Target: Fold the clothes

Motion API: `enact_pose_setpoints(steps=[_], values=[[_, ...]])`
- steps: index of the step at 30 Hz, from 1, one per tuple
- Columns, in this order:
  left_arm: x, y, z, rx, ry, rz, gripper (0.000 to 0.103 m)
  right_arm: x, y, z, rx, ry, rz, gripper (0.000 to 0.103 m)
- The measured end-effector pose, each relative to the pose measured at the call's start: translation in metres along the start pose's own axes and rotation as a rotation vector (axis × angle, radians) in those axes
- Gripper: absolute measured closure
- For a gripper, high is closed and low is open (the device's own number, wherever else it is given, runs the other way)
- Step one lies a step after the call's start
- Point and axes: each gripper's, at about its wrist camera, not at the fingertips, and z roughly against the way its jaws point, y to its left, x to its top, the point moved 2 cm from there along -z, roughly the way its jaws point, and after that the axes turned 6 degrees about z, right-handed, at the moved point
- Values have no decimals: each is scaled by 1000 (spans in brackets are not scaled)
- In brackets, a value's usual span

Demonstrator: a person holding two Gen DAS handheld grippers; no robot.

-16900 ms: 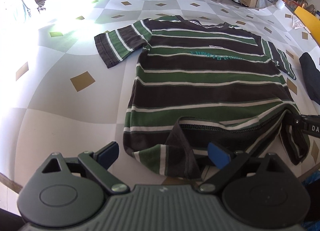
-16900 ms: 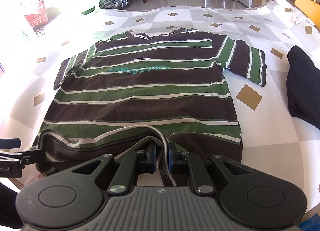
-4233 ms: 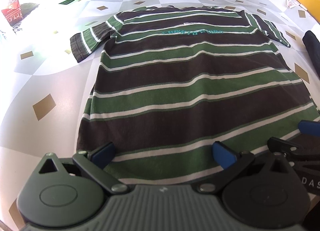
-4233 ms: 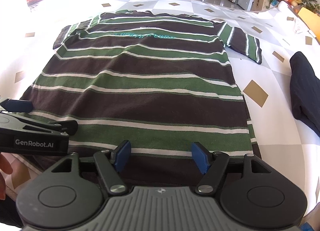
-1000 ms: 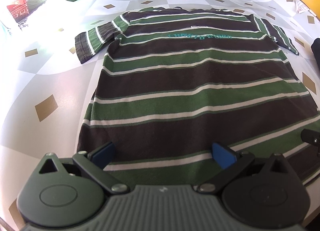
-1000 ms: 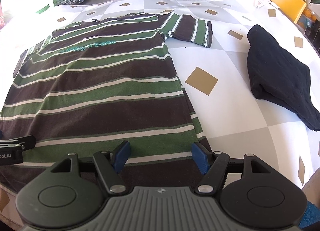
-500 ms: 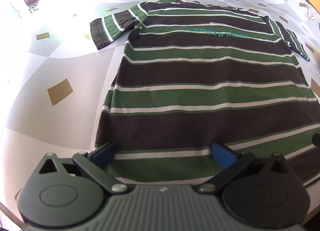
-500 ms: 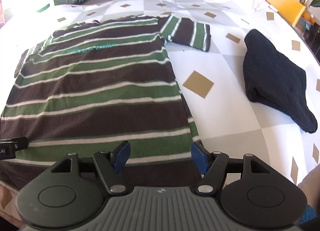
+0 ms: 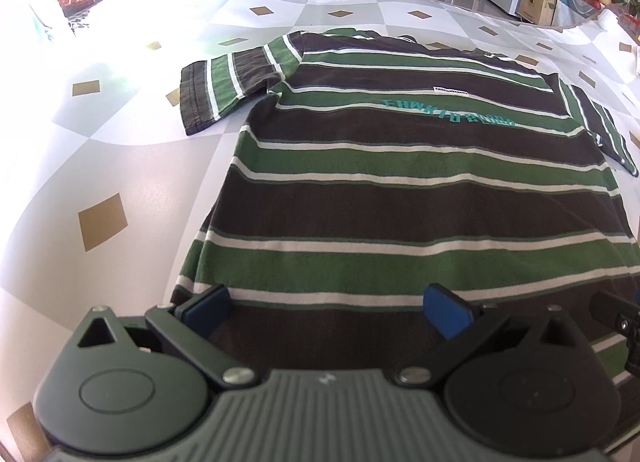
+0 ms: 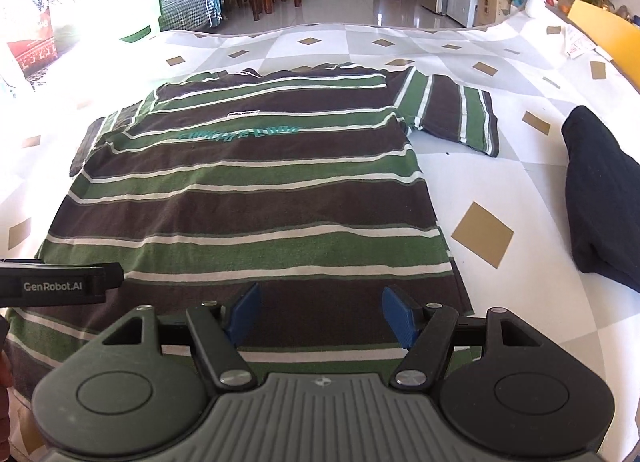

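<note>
**Striped T-shirt lying flat, both tools hovering at its hem**

The striped T-shirt is lying spread out, front up, across the middle of the worktop — collar toward the top of the frame, hem toward the bottom, both short sleeves sticking out to the sides. A teal line of lettering is running across its chest.

In the left wrist view, the left tool is sitting at the bottom centre of the frame with its blue pads wide apart over the hem, gripping nothing. In the right wrist view, the right tool is likewise standing open at the bottom centre, the hem showing between its pads, which are not pressing on the cloth. The left tool's black finger is poking in at the lower left edge of that view.

A dark garment is lying bunched at the right edge — well apart from the shirt.
</note>
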Motion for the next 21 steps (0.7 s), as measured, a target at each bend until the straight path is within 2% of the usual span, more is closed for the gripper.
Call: enact_pose_setpoints(steps=[3, 5, 21], values=[[-1, -4, -1, 12, -15, -23, 0, -3, 0, -10, -10, 35, 3, 37], [-2, -3, -1, 9, -19, -19, 0, -7, 0, -9, -38, 21, 9, 37], [-7, 20, 3, 26, -2, 50, 0, -24, -23, 6, -140, 88, -69, 32]])
